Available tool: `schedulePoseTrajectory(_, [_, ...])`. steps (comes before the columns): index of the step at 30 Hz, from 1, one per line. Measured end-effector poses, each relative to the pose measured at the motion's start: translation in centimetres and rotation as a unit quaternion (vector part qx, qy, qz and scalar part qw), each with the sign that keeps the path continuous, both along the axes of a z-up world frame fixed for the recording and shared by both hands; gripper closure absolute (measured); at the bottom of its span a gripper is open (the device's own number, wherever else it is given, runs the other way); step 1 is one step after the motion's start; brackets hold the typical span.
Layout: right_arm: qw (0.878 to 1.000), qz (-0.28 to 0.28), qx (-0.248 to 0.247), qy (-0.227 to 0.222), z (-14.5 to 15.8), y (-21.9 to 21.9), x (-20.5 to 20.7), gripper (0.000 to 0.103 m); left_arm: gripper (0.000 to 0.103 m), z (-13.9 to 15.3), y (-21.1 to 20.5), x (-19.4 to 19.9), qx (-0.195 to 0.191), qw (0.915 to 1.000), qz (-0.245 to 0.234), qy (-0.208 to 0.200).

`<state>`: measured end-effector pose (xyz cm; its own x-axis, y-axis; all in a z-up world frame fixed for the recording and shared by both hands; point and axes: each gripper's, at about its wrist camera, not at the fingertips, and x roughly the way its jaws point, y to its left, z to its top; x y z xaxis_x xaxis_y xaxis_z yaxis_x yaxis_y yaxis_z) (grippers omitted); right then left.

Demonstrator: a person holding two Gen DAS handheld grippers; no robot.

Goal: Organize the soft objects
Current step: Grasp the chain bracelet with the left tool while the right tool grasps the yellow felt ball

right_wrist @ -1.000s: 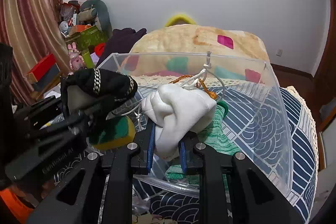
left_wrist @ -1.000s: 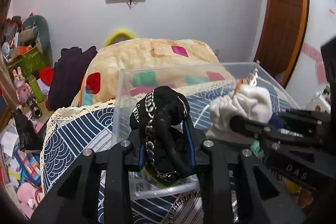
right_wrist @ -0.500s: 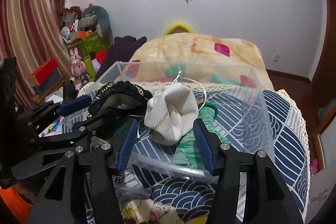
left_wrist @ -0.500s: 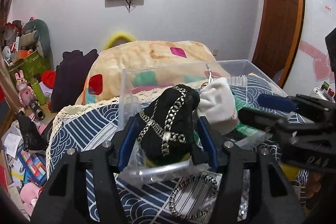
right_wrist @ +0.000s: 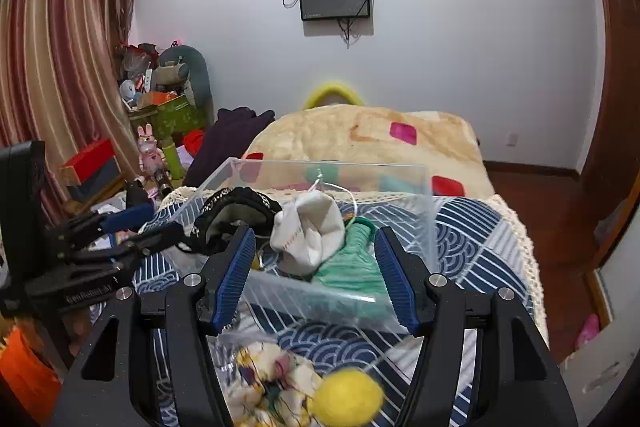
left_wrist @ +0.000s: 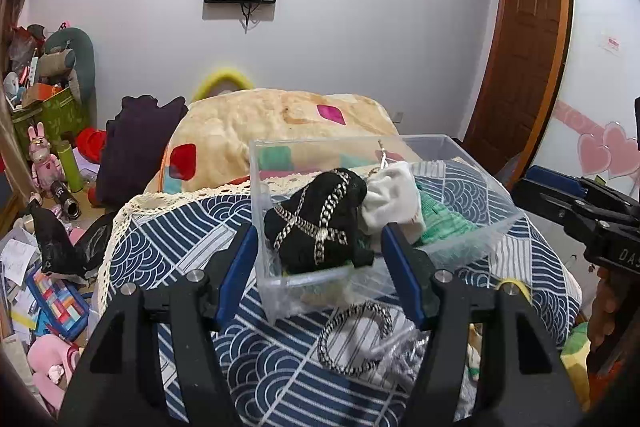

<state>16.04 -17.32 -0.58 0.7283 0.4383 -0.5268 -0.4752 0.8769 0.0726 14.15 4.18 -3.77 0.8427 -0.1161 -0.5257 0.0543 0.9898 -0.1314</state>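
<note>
The clear bin [left_wrist: 472, 247] on the bed [left_wrist: 168, 255] already holds three soft things: a black pouch [left_wrist: 316, 223] with a silver chain at its left end, a white pouch [left_wrist: 394, 201] just right of it and touching it, and a green knit [left_wrist: 440, 223] lying low at the right. Judging by that, a good part of the sorting is done. Still outside, on the near side of the bin, are a chain bracelet [left_wrist: 356, 339] on the cover, a floral bundle [right_wrist: 272, 383] and a yellow ball [right_wrist: 346, 401], so more pieces probably remain to go in. The left gripper [left_wrist: 318, 275] hangs just short of the bin's near left corner with its blue pads spread wide, holding nothing and touching nothing that can be seen. The right gripper [right_wrist: 314, 277] is likewise spread wide and empty, poised near the bin's front wall with the white pouch and green knit framed between its pads.
</note>
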Motion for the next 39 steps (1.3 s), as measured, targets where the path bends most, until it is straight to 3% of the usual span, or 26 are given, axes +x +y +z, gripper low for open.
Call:
schedulePoseTrajectory(2, [1.000, -0.004, -0.006, -0.007, -0.2, -0.3, -0.6, 0.044, 0.031, -0.3, -0.2, -0.7, 0.003, 1.0000, -0.007, 0.003])
schedulePoseTrajectory(4, [1.000, -0.006, -0.014, -0.010, -0.7, -0.6, -1.2, 0.044, 0.030, -0.8, -0.5, -1.2, 0.008, 0.9999, -0.011, 0.006])
schedulePoseTrajectory(9, [1.000, -0.013, -0.025, 0.000, -2.4, -1.4, -2.1, 0.044, 0.029, -2.9, -1.6, -1.5, 0.019, 0.9989, -0.024, 0.035])
schedulePoseTrajectory(21, [0.997, -0.036, -0.043, 0.051, -6.7, -2.7, -2.9, 0.044, 0.029, -7.7, -3.7, 1.8, 0.006, 0.9934, -0.018, 0.113])
schedulePoseTrajectory(25, [0.996, -0.038, -0.031, 0.075, -7.9, -3.3, -2.7, 0.044, 0.030, -8.2, -2.9, 1.8, -0.016, 0.9921, -0.007, 0.125])
schedulePoseTrajectory(32, [0.994, -0.029, -0.017, 0.100, -9.0, -3.7, -3.0, 0.045, 0.051, -8.6, -3.0, 0.4, -0.007, 0.9928, -0.015, 0.119])
schedulePoseTrajectory(35, [0.995, -0.024, -0.010, 0.098, -8.7, -4.0, -3.4, 0.056, 0.062, -8.6, -3.0, -0.1, -0.009, 0.9932, -0.018, 0.115])
schedulePoseTrajectory(39, [0.996, -0.025, -0.004, 0.091, -8.4, -4.3, -3.7, 0.059, 0.072, -8.6, -2.6, -0.5, -0.015, 0.9933, -0.022, 0.113])
